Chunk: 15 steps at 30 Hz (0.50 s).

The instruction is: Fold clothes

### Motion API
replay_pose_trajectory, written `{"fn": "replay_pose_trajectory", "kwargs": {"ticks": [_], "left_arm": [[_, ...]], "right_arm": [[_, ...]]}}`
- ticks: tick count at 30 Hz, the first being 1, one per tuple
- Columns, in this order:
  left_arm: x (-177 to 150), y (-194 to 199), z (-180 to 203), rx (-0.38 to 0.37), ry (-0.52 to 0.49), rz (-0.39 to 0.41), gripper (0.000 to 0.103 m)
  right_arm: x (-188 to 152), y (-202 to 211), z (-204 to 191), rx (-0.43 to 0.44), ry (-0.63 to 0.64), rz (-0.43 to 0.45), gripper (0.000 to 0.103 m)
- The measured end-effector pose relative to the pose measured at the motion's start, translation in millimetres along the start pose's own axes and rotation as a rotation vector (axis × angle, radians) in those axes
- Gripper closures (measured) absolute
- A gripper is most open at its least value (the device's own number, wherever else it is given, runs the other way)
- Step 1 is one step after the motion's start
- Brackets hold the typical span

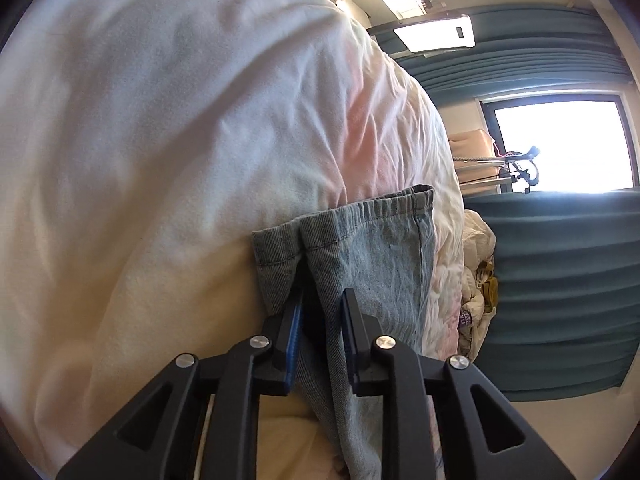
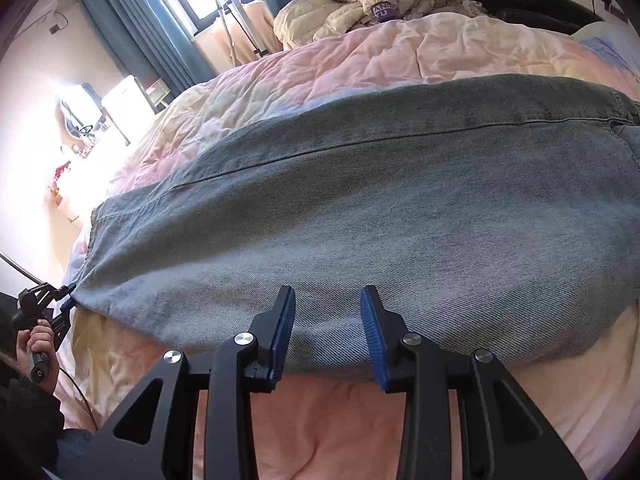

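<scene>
Blue jeans (image 2: 360, 200) here, laid flat and wide across the bed, on top of a soft quilt (image 2: 320, 64) in pink, cream and pale blue. Long seam running across the cloth from the lower left up to the right.

Right hand-held gripper (image 2: 326, 316) low over the near edge of the jeans, tilted down. Jaws spread apart, blue pads (image 2: 282, 332) on either side of a strip of flat cloth. Not pinching anything.

Far off at the left end of the jeans, the left hand-held gripper (image 2: 66, 300), right at the corner of the cloth, with a hand (image 2: 38, 338) wrapped around its handle and a dark sleeve below.

From the left wrist view, tipped over on its side: left hand-held gripper (image 1: 320, 316) with a fold of the jeans (image 1: 380, 248) between its jaws. Jaws a little apart, with a dark gap between one blue pad (image 1: 294, 328) and the cloth, so not squeezing it. Stretchy gathered band of the jeans just past the tips. Pale quilt (image 1: 160, 120) filling most of that view.

Behind the bed, a messy pile of clothes (image 2: 380, 4) in cream, brown and purple. Blue-green curtains (image 2: 152, 40) beside a bright window (image 1: 560, 144).
</scene>
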<state>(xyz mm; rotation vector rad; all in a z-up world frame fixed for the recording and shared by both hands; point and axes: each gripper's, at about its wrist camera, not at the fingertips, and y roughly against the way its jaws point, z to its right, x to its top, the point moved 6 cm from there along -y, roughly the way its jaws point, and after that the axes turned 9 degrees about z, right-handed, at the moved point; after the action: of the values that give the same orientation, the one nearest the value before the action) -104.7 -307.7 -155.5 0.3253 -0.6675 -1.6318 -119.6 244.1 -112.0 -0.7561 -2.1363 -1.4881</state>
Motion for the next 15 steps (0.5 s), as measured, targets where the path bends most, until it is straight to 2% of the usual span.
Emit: {"fn": "replay_pose_trajectory", "kwargs": {"ticks": [1,2,3,4,6,8,13,15], "left_arm": [[1.0,5.6,-3.1,-0.019,0.038,0.01,0.074],[1.5,12.0,-5.9,-0.033,0.076,0.032,0.063],[2.0,18.3,-8.6,-0.045,0.111,0.054,0.058],[1.5,22.2,-9.6,-0.034,0.117,0.07,0.051],[0.5,29.8,-11.7,-0.014,0.127,0.101,0.044],[-4.3,24.4,-11.4,-0.008,0.117,0.066,0.034],[-17.8,1.4,-10.2,-0.006,0.109,-0.059,0.033],[-21.2,-11.4,-6.8,-0.027,0.093,-0.119,0.033]], "right_arm": [[0.0,-0.1,-0.7,0.004,-0.001,0.0,0.069],[-0.3,0.3,-1.3,0.008,-0.002,0.0,0.069],[-0.4,0.7,-1.7,0.013,-0.003,0.0,0.069],[-0.6,1.1,-2.2,0.018,-0.003,0.0,0.069],[-1.3,2.0,-3.1,0.025,-0.003,0.0,0.069],[-1.1,1.7,-3.1,0.029,-0.005,-0.002,0.069],[-1.9,1.4,-3.1,0.044,-0.018,-0.012,0.069],[-2.5,3.0,-3.8,0.056,-0.027,-0.014,0.069]]}}
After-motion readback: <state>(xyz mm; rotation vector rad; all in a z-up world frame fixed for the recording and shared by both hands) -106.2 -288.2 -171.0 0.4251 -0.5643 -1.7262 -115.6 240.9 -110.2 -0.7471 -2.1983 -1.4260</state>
